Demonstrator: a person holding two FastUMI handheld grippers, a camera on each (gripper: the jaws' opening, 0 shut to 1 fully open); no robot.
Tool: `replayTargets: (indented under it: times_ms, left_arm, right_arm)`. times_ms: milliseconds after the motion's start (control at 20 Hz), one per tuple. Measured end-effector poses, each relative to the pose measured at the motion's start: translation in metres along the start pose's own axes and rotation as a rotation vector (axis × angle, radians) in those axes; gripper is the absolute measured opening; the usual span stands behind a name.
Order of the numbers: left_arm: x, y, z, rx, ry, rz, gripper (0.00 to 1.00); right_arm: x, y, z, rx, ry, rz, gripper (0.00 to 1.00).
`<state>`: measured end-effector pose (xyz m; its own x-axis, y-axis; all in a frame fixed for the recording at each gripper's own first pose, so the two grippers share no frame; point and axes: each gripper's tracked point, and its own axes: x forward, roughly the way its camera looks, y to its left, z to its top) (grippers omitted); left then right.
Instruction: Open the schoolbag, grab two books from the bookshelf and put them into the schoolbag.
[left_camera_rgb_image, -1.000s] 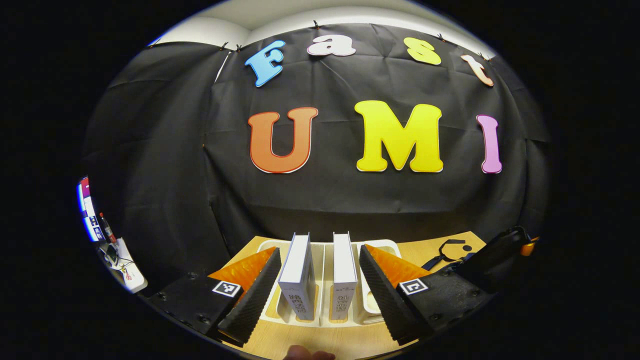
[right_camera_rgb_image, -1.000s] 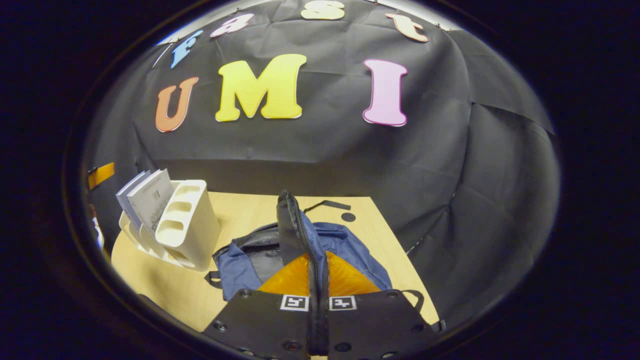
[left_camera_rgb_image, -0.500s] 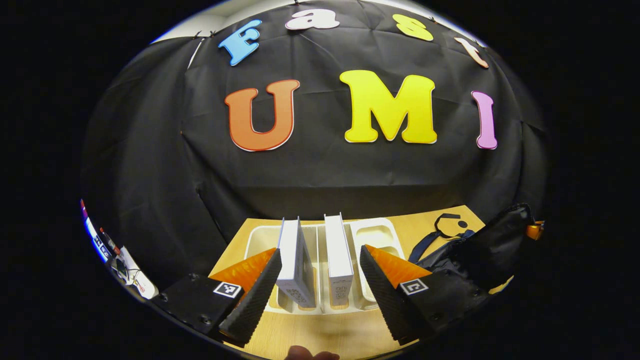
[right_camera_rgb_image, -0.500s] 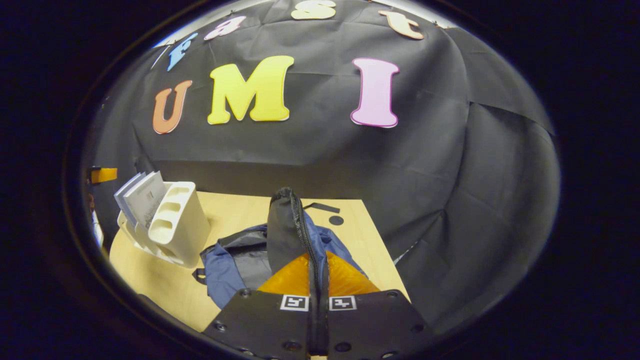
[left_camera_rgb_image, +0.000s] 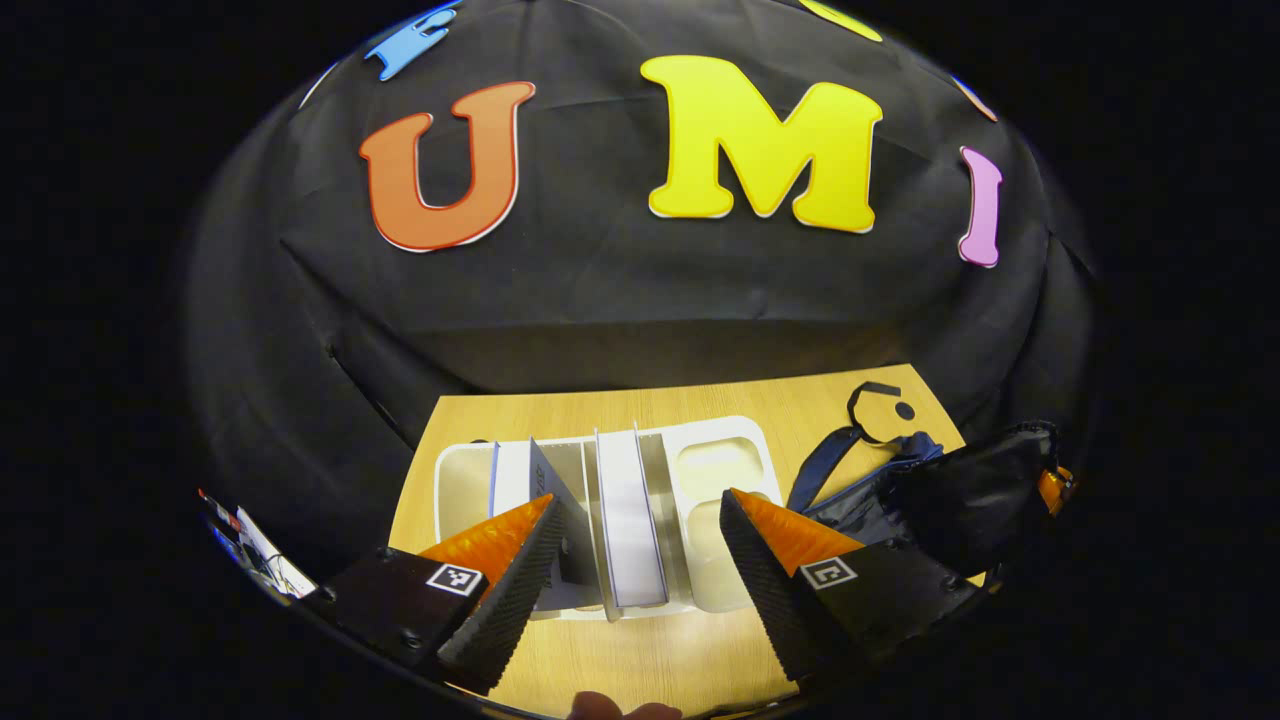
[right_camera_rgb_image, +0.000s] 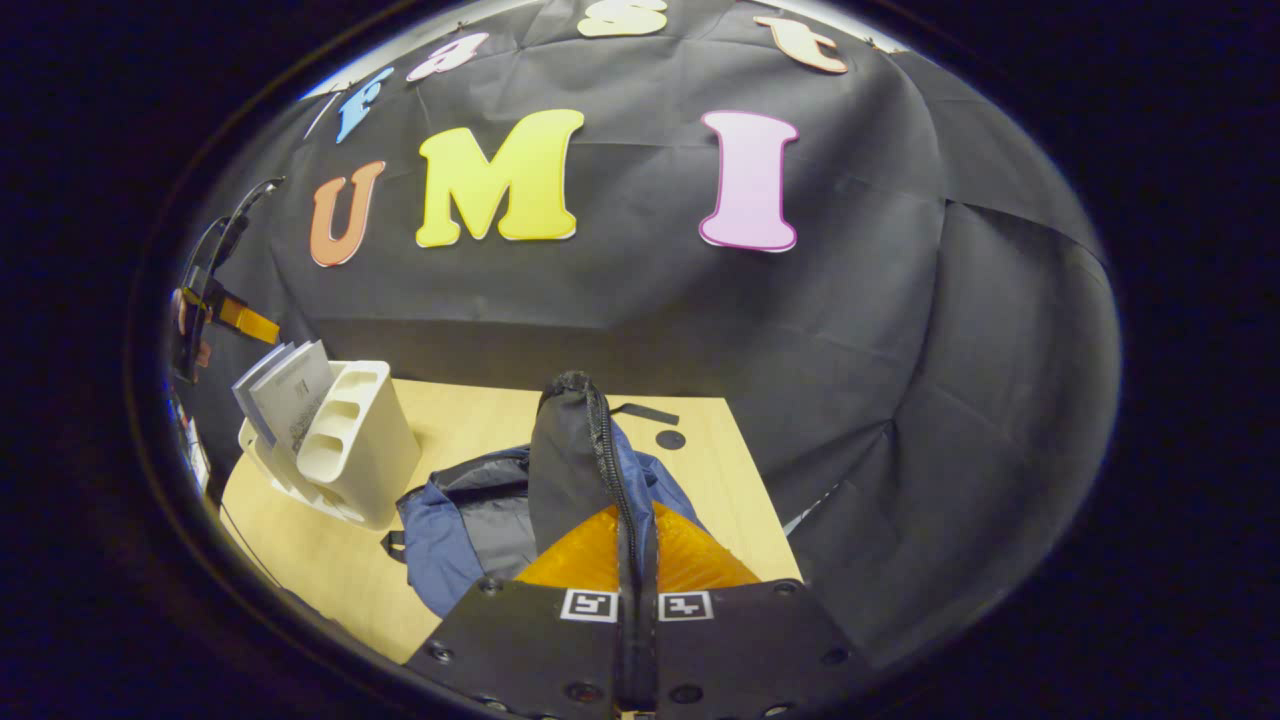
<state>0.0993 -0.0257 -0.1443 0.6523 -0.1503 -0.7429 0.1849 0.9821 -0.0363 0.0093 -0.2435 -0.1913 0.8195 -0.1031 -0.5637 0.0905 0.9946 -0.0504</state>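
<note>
In the left gripper view my left gripper (left_camera_rgb_image: 635, 600) is open above the near edge of the white bookshelf (left_camera_rgb_image: 720, 470). Two white books stand in its slots: one upright (left_camera_rgb_image: 628, 520), the other (left_camera_rgb_image: 528, 478) leaning left against my left finger. Nothing is held. The blue schoolbag (left_camera_rgb_image: 860, 500) lies to the right. In the right gripper view my right gripper (right_camera_rgb_image: 635, 545) is shut on the schoolbag's dark zippered flap (right_camera_rgb_image: 570, 450) and holds it up, leaving the schoolbag (right_camera_rgb_image: 440, 540) open. The bookshelf (right_camera_rgb_image: 355, 440) and books (right_camera_rgb_image: 290, 390) stand at the left.
Everything sits on a light wooden table (left_camera_rgb_image: 700, 400) against the black cloth wall. A black strap with a round tab (right_camera_rgb_image: 665, 425) lies behind the bag. The left gripper (right_camera_rgb_image: 205, 300) hangs above the shelf at the far left of the right gripper view.
My left gripper has risen and tipped down over the shelf, staying open. The left book now leans left. The right gripper still holds the flap up.
</note>
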Motion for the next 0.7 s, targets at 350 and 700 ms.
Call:
replayTargets:
  times_ms: [350,700]
  left_arm:
    - [0.040,0.001,-0.043,-0.100,0.278,-0.005,0.99]
    - [0.059,0.007,-0.062,-0.106,0.406,0.013,0.98]
  right_arm:
    - [0.000,-0.001,-0.004,0.032,0.006,0.013,0.00]
    - [0.005,-0.001,-0.004,0.020,0.013,0.017,0.00]
